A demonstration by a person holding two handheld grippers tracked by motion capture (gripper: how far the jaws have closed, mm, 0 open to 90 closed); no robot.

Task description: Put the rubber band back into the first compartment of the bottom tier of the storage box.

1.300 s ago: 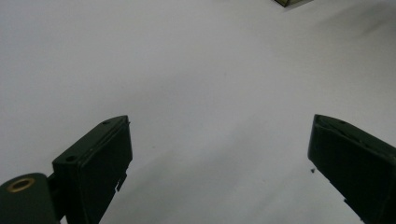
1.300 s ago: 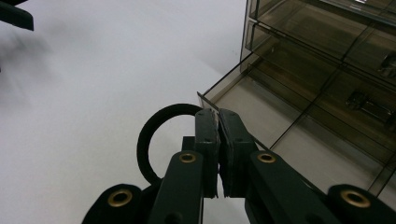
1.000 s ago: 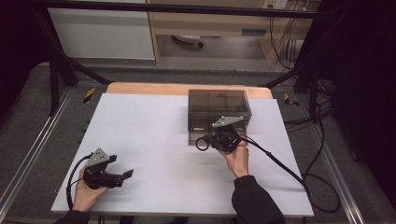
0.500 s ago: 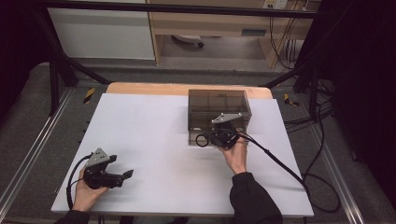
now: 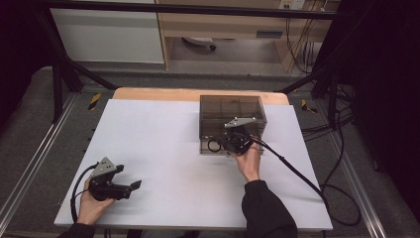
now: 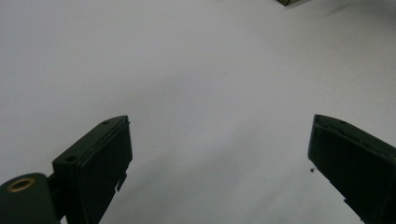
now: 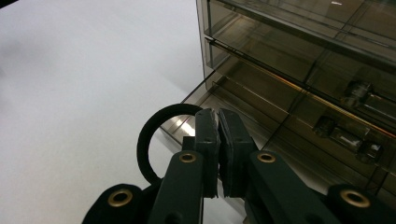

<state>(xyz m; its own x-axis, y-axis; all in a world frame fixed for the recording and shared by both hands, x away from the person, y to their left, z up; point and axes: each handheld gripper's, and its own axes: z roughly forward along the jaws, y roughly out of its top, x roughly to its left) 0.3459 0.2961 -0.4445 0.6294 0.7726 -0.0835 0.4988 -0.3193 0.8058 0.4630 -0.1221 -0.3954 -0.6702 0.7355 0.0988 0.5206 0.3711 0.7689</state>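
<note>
Black ring [image 7: 152, 135] is being gripped by the closed right gripper [image 7: 218, 122] at the smoked drawer cabinet's [image 5: 233, 111] open bottom drawer [image 7: 280, 126]. Placement is judged pending. Left gripper [image 5: 132, 185] is being held open, empty.

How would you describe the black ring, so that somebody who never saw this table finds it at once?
Start at the white table and go to the smoky transparent drawer box near its far edge. At the box's front lower corner, the right gripper has its jaws shut on a thin black ring. It is the only round hoop there, dark against the white surface.
</note>
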